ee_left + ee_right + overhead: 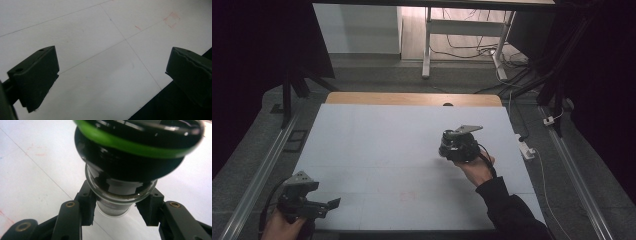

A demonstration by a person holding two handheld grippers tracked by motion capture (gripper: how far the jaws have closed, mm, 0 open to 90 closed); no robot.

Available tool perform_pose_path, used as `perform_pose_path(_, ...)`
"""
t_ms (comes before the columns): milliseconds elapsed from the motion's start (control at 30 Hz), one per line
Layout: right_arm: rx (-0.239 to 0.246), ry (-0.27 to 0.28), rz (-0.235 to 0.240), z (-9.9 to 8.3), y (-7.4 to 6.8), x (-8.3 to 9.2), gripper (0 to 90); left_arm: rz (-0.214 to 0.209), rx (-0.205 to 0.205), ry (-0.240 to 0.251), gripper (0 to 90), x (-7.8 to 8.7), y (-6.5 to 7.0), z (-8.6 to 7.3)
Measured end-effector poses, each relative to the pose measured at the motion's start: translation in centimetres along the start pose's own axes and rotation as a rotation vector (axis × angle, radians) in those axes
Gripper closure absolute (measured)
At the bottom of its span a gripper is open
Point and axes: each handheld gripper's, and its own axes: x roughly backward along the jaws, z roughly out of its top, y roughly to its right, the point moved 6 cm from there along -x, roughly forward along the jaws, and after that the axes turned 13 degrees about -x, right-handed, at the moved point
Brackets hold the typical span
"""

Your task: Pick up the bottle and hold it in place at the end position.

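high view has the left gripper (331,203) at lower left and the right gripper (447,148) right of centre over the white table (377,140), left gripper view shows jaws spread wide on nothing, right gripper view shows jaws clamping a green-ringed black bottle (125,170).
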Motion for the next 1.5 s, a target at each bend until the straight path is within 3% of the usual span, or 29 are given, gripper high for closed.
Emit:
perform_pose_path(333, 0.019, -0.015, 0.024, 1.1, -1.9, -2.2, 52.7, 0.024, -0.023, 0.005, 0.0, 0.1, 0.1, 0.1)
perform_pose_path(600, 0.057, -0.024, 0.047, 1.9, -3.8, -4.0, 52.7, 0.075, -0.039, -0.006, 0.0, 0.2, -0.1, 0.0)
perform_pose_path(900, 0.049, -0.035, 0.056, 2.6, -5.4, -6.2, 52.8, 0.073, -0.042, -0.008, 0.0, 0.2, -0.2, -0.1)
perform_pose_path(1267, 0.035, -0.056, 0.049, 2.7, -5.7, -8.3, 52.7, 0.049, -0.037, -0.009, 0.0, 0.2, -0.3, -0.1)
perform_pose_path(1500, 0.032, -0.069, 0.030, 2.1, -5.2, -9.0, 52.7, 0.040, -0.033, -0.010, 0.0, 0.1, -0.3, -0.2)
